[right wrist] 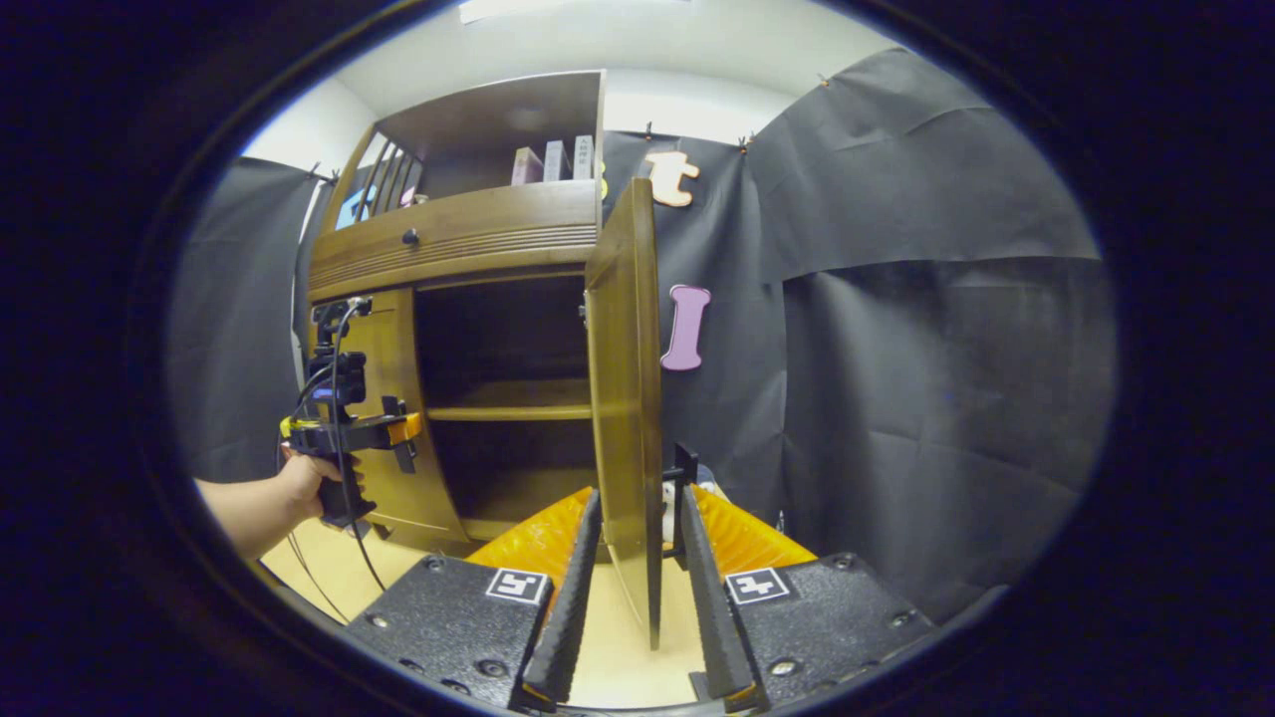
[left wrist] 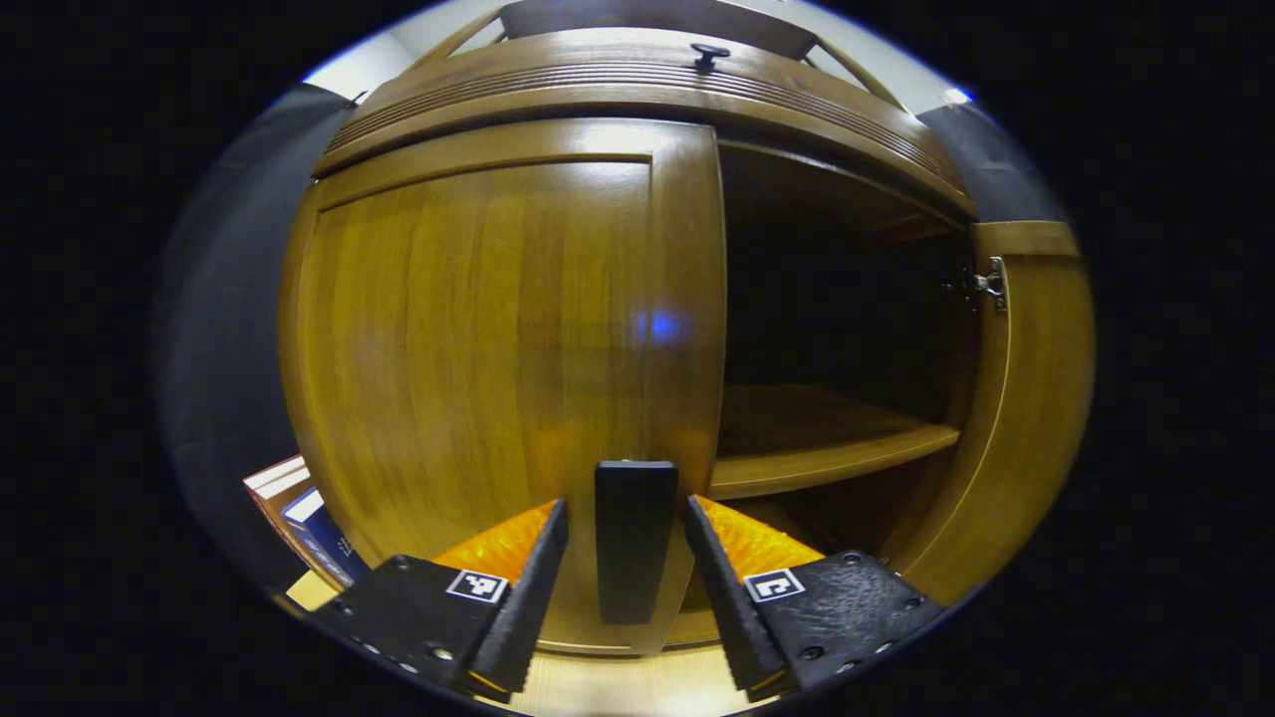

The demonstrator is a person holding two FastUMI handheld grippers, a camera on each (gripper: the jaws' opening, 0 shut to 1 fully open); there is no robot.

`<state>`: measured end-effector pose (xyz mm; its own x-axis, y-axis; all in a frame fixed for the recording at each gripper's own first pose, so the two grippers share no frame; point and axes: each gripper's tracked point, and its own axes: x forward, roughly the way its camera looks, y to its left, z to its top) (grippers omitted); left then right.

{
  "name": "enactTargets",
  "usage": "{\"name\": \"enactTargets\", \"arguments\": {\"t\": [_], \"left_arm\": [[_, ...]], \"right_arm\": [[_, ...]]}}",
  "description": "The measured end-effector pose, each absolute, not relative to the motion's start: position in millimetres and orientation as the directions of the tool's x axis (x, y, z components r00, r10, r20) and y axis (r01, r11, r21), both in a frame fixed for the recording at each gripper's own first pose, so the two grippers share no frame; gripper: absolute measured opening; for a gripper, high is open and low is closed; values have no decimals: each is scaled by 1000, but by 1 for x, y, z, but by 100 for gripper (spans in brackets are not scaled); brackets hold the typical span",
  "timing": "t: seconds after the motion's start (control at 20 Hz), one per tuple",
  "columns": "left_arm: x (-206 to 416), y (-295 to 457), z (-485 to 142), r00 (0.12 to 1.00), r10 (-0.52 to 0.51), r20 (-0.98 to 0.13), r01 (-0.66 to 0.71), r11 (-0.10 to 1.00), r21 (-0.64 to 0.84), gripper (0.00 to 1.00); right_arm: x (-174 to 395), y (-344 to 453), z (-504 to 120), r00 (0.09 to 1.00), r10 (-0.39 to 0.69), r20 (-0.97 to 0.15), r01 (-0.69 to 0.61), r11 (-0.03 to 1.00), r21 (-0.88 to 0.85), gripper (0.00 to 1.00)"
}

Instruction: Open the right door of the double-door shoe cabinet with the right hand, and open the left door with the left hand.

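In the left gripper view the shoe cabinet's left door [left wrist: 498, 349] is shut. Its black handle [left wrist: 635, 538] stands upright between the fingers of my left gripper [left wrist: 626, 558], which is open with a small gap on each side. The right door [left wrist: 1031, 398] stands swung out, baring a dark inside with a shelf [left wrist: 827, 453]. In the right gripper view the right door [right wrist: 626, 398] is seen edge-on between the fingers of my right gripper [right wrist: 640, 543], which is shut on it at its black handle [right wrist: 683, 476]. Farther left a hand holds the left gripper [right wrist: 406, 440] at the left door [right wrist: 383, 398].
Above the doors is a drawer with a dark knob [right wrist: 409, 237], and books [right wrist: 553, 159] stand on the open top shelf. More books [left wrist: 299, 503] lean beside the cabinet's left foot. Pale wooden floor [right wrist: 319, 578] lies in front, with black cloth wall [right wrist: 946, 398] to the right.
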<state>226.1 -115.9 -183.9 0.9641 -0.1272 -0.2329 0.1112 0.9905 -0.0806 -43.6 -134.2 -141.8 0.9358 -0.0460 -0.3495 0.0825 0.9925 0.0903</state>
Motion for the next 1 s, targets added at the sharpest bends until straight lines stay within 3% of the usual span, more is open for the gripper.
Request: {"name": "enactTargets", "arguments": {"t": [0.05, 0.3, 0.45, 1.0], "left_arm": [[226, -118, -182, 965, -139, -223, 124, 989, -81, 49], [224, -113, -183, 964, -164, -209, 149, 985, -87, 29], [220, -111, -182, 966, -157, -205, 148, 987, -63, 23], [170, -96, -176, 970, -131, -206, 118, 990, -76, 22]], "right_arm": [[-45, -131, -141, 935, -42, -352, 78, 993, 88, 52], [-43, -118, -143, 930, -36, -366, 68, 995, 75, 52], [-39, -108, -142, 931, -17, -364, 45, 997, 67, 53], [-18, -66, -150, 927, 52, -371, -35, 998, 54, 54]]}}
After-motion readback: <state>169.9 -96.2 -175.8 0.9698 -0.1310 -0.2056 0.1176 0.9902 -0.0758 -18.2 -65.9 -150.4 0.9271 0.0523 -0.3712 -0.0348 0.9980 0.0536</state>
